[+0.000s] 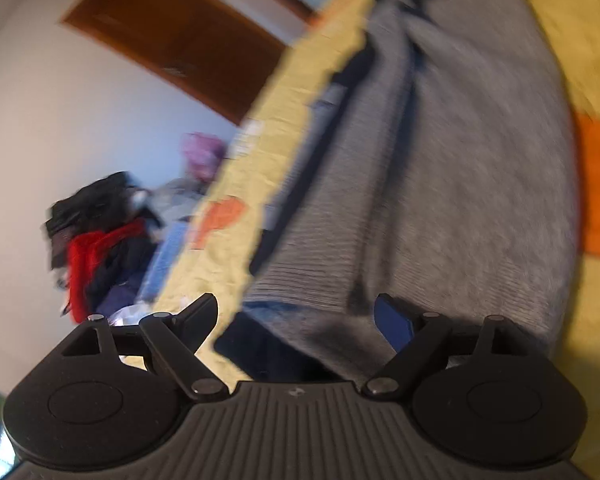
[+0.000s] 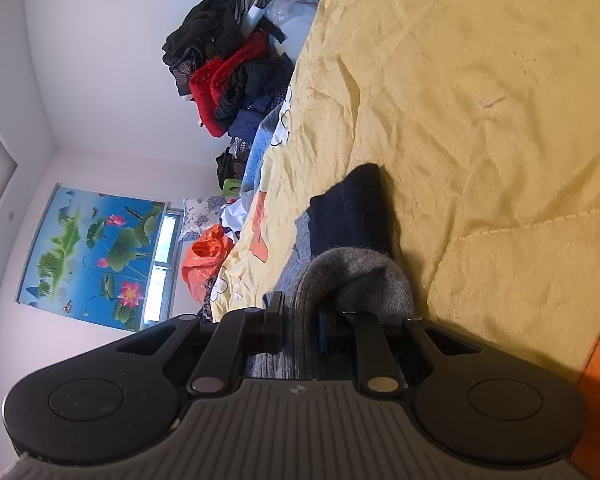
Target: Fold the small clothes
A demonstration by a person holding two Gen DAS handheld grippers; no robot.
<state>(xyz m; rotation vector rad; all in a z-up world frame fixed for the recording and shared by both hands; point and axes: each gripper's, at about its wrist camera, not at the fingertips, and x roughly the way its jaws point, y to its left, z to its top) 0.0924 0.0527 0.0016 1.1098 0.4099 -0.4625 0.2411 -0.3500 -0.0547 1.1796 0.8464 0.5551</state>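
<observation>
Garment: grey knit garment (image 1: 440,168) with dark navy trim, seemingly a small sweater or knit trousers; which, cannot be told. In the left wrist view it runs from 6 o'clock up to 12 o'clock, lying flat on the bed; the picture is blurred.
Garment, right wrist view: a bunched grey fold (image 2: 356,280) rises at the 6 o'clock centre, with a navy band (image 2: 350,208) beyond it toward 12 o'clock.
Step in hand: judged as a fold in progress, one end gathered by the right side and the left side freed of the cloth.
Next move: likely calls for carrying the gathered end over the flat part and setting it square, the left side pressing or re-gripping an edge.
Left gripper (image 1: 296,316): jaws stand wide apart; grey cloth lies between and beneath them, but neither pad presses on it, so nothing is held.
Right gripper (image 2: 300,320): jaws nearly closed, pinching the grey knit fold between the pads.
Bed: yellow bedspread (image 2: 480,120), creased, with orange patches; it fills the 1 to 5 o'clock side of the right wrist view.
Surroundings: clothes pile (image 2: 228,64) of black and red at 11 o'clock; orange plastic bag (image 2: 206,260) at 9 o'clock; lotus picture (image 2: 92,248) on the wall at 8 o'clock; brown wooden door (image 1: 172,32) at 11 o'clock of the left wrist view.
</observation>
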